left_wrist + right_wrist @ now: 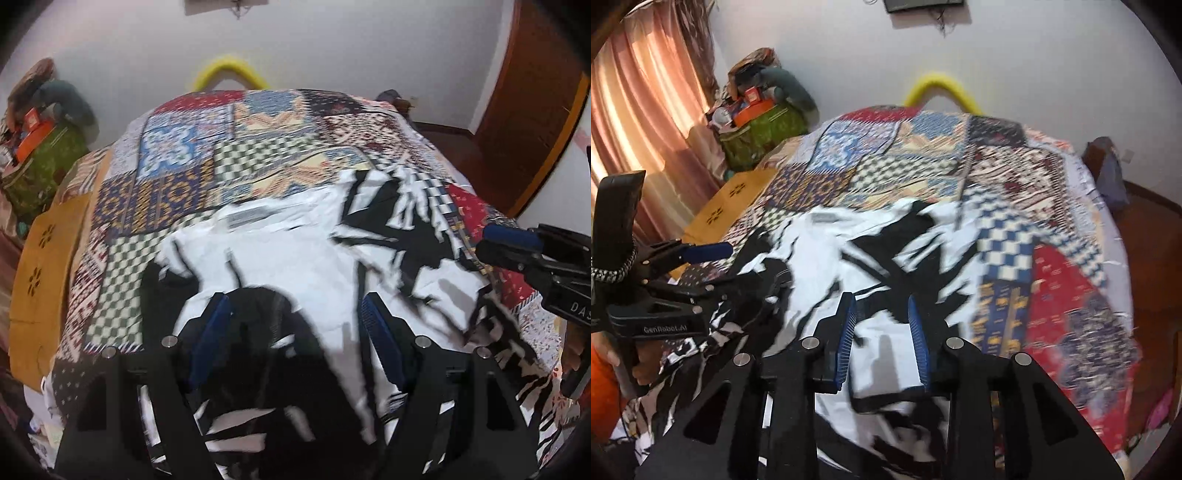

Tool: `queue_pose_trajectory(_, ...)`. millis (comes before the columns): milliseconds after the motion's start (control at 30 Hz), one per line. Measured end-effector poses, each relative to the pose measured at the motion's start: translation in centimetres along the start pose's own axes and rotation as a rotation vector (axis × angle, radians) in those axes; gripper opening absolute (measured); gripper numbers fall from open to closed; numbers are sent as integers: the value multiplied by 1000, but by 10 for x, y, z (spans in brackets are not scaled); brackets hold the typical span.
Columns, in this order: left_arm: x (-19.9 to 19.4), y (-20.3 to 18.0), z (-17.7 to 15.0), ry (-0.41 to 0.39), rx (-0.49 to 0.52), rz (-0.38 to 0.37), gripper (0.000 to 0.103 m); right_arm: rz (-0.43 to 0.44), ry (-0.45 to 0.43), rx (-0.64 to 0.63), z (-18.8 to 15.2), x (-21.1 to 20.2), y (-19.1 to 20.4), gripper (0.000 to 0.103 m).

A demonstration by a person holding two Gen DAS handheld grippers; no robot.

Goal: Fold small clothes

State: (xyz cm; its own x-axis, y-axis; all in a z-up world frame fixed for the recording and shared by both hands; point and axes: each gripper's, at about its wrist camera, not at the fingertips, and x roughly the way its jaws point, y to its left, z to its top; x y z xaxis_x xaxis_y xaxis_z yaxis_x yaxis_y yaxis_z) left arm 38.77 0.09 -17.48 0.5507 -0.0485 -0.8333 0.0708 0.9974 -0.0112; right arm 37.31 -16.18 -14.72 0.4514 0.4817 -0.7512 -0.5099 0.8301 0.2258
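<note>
A small white garment with bold black markings point(295, 254) lies spread on the patchwork bedspread point(229, 155); it also shows in the right wrist view point(849, 251). My left gripper point(295, 306) is open just above the garment's near part, blue pads wide apart, nothing between them. My right gripper point(882, 302) is open over the garment's white near edge, holding nothing. The right gripper also shows in the left wrist view point(517, 247), over the garment's right side. The left gripper also shows in the right wrist view point(713, 254), at the garment's left side.
The patchwork bedspread point(1015, 192) covers the whole bed. A yellow cushion point(44, 273) lies at the bed's left edge. A green bag piled with things point(764, 125) stands by pink curtains point(639, 110). A wooden door point(535, 110) is at the right.
</note>
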Motion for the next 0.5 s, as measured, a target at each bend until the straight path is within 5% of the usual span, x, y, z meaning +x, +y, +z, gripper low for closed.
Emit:
queue_pose_trajectory(300, 57, -44, 21, 66, 28, -33, 73, -24, 146, -18, -28, 48, -18, 27)
queue_pose_trajectory(367, 74, -47, 19, 91, 22, -4, 73, -37, 119, -43, -35, 49, -15, 27)
queue_pose_trajectory(500, 93, -36, 13, 75, 7, 39, 91, -27, 128, -48, -38, 43, -17, 28)
